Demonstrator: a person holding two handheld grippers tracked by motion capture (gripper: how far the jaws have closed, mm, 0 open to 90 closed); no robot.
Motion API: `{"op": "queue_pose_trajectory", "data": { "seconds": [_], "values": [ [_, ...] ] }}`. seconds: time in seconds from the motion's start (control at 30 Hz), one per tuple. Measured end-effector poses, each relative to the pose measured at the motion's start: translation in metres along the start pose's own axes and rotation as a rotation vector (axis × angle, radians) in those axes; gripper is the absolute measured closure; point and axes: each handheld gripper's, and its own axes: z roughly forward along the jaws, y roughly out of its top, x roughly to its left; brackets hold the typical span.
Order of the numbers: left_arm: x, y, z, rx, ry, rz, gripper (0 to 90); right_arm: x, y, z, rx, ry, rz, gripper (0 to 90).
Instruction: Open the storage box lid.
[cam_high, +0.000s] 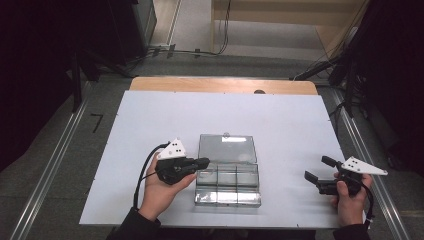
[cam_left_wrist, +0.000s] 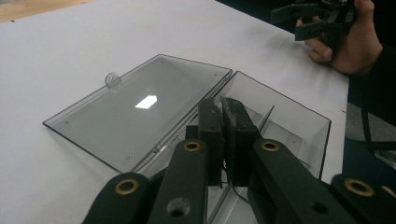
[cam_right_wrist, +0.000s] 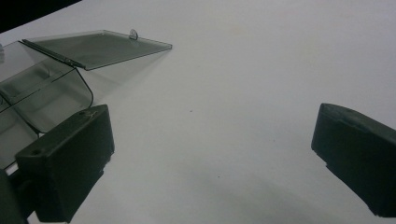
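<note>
clear box (cam_high: 227, 185) lid flipped open, compartments empty, my left fingers (cam_high: 204, 162) pinched shut holding nothing at its left rim, right fingers (cam_high: 320, 170) wide open, empty, over bare bench (cam_high: 290, 130)

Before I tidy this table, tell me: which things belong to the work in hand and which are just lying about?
In the job:
- clear plastic compartment box, its hinged lid laid open flat
- left gripper, jaws shut, at the box's left edge
- right gripper, jaws open, apart from the box

Lying about:
- black cables on the floor beyond the white table
</note>
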Motion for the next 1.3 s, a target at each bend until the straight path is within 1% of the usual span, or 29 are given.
{"op": "queue_pose_trajectory", "data": {
  "seconds": [0.1,0.3,0.5,0.6,0.77,0.87,1.13,1.2,1.3],
  "values": [
    [0.001,-0.002,0.002,0.003,-0.004,-0.008,87.5,0.000,0.000,0.000,0.000,0.000,0.000,0.0],
    [0.001,-0.004,0.005,0.013,-0.004,-0.007,87.5,0.000,0.000,0.000,0.000,0.000,-0.002,0.0],
    [0.002,-0.006,0.008,0.033,0.014,-0.003,87.5,0.000,0.000,0.000,0.002,0.001,-0.003,0.0],
    [0.003,-0.008,0.009,0.037,0.018,-0.004,87.5,0.000,0.000,0.000,0.002,0.001,-0.003,0.0],
    [0.004,-0.009,0.010,0.048,0.040,0.001,87.5,0.000,0.000,0.000,0.002,0.001,-0.003,0.0],
    [0.005,-0.011,0.011,0.053,0.045,0.002,87.4,0.000,0.000,0.001,0.002,0.001,-0.005,0.0],
    [0.004,-0.013,0.016,0.070,0.027,-0.002,87.4,0.000,0.000,0.001,0.002,0.000,-0.003,0.0],
    [0.005,-0.013,0.017,0.071,0.019,-0.007,87.3,0.000,0.000,0.001,0.002,0.000,-0.003,0.0],
    [0.005,-0.014,0.017,0.069,0.018,-0.014,87.3,0.000,0.000,0.001,0.001,0.001,-0.002,0.0]
  ]
}}
